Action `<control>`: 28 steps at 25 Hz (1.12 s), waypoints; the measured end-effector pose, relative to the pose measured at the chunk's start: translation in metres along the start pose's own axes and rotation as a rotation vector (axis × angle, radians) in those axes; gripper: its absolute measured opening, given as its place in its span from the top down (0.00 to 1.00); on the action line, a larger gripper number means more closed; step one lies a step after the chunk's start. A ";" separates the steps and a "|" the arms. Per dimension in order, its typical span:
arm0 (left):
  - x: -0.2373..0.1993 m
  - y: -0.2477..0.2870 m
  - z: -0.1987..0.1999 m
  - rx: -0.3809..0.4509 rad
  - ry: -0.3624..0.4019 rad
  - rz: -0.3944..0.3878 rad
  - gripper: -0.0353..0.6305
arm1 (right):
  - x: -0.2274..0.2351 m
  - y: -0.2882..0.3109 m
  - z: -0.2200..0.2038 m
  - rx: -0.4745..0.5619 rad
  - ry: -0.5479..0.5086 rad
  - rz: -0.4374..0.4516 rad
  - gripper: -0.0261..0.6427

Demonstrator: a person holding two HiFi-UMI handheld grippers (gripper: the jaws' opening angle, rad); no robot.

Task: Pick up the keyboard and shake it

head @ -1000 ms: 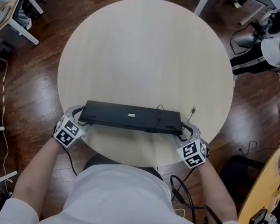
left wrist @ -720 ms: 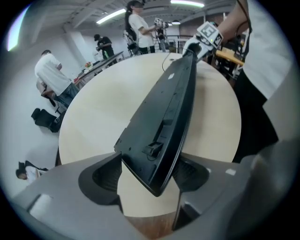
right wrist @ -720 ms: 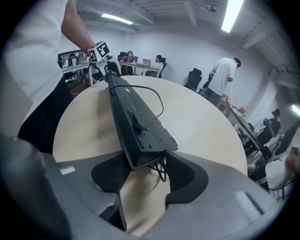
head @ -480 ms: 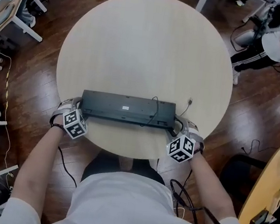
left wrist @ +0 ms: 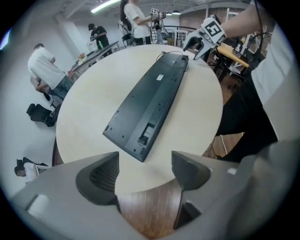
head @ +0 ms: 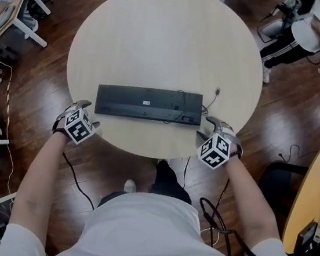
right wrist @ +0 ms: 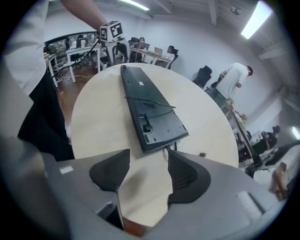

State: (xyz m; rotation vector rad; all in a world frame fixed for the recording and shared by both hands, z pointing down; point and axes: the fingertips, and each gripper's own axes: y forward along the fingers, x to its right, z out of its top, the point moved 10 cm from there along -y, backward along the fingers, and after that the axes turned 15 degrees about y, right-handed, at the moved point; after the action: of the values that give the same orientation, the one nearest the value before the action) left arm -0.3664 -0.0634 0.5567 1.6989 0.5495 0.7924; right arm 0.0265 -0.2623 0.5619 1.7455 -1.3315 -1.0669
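The black keyboard (head: 148, 103) lies flat on the round pale table (head: 166, 37), underside up, near the front edge. Its cable runs over its back to a plug (head: 217, 91) on the tabletop. My left gripper (head: 84, 107) sits just off the keyboard's left end, open and empty. In the left gripper view the keyboard (left wrist: 150, 101) lies beyond the left gripper (left wrist: 144, 172). My right gripper (head: 211, 127) is just off the right end. Its jaws are opening with nothing between them. The right gripper view shows the keyboard (right wrist: 150, 105) ahead of the right gripper (right wrist: 147, 171).
Dark wooden floor surrounds the table, with a cable (head: 212, 219) trailing by my right arm. A yellow round table (head: 308, 202) stands at the right edge, a white desk (head: 11, 11) at the upper left. A seated person (head: 313, 27) is at the upper right.
The keyboard was gripped at both ends near the table's front edge; now it lies on the table. Both grippers have let go and drawn back from its ends.
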 end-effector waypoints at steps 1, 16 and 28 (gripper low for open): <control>0.007 -0.008 -0.001 0.038 -0.019 0.018 0.45 | -0.003 -0.007 -0.004 0.004 0.028 -0.017 0.57; 0.221 -0.195 -0.041 0.830 -0.367 0.039 0.49 | -0.252 -0.191 -0.015 0.224 0.499 0.025 0.63; 0.351 -0.292 0.003 1.079 -0.377 0.106 0.52 | -0.314 -0.311 -0.029 0.472 0.478 0.111 0.63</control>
State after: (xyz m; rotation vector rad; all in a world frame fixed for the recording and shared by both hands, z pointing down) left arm -0.1185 0.2620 0.3533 2.8016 0.6734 0.1834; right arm 0.1357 0.1178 0.3625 2.0627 -1.4105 -0.2436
